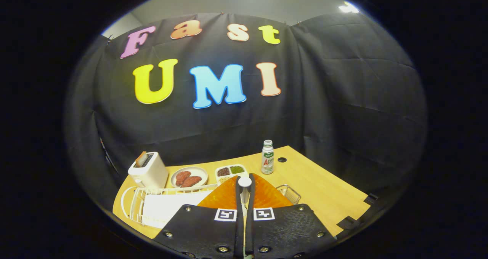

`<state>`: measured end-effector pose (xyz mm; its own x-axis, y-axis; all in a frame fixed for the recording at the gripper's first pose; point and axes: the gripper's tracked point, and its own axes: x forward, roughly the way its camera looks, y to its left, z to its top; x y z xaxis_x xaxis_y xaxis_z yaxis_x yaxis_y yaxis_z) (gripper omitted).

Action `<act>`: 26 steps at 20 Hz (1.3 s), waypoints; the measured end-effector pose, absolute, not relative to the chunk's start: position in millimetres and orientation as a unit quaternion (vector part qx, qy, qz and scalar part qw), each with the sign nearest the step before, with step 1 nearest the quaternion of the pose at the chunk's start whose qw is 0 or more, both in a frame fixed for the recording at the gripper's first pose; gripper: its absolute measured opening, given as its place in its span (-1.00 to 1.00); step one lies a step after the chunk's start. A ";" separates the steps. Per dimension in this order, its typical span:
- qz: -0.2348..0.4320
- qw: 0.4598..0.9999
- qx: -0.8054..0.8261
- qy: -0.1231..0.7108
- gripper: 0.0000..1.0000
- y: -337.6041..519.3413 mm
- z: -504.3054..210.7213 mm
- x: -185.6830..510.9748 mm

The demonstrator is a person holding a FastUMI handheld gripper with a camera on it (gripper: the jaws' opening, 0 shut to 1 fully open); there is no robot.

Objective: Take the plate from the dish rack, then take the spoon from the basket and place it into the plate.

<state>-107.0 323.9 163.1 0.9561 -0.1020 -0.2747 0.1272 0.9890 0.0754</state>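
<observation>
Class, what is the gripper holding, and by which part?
The gripper is shut on a spoon, pinching its handle; the bowl end sticks up above the orange plate.

A white toaster [148, 170] stands at the 9 o'clock end of the wooden table [324, 194], with something tan sticking out of 1 slot. Just at its 3 o'clock side lies a small dish [189, 177] holding 2 reddish-brown pieces. Next along sits a white divided tray [231, 171] with dark and green fillings, then an upright bottle [267, 157] with a pale cap.
</observation>
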 end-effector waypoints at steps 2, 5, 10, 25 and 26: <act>-0.032 0.989 0.033 0.143 -0.96 345.4 158.4 -121.3; -0.003 0.988 0.019 0.150 -0.96 373.8 147.7 -139.1; 0.038 0.983 0.004 0.180 -0.96 410.5 113.7 -164.4; 0.077 0.956 0.050 0.280 -0.96 457.5 15.5 -201.3; 0.076 0.955 0.051 0.282 -0.96 456.0 12.6 -199.7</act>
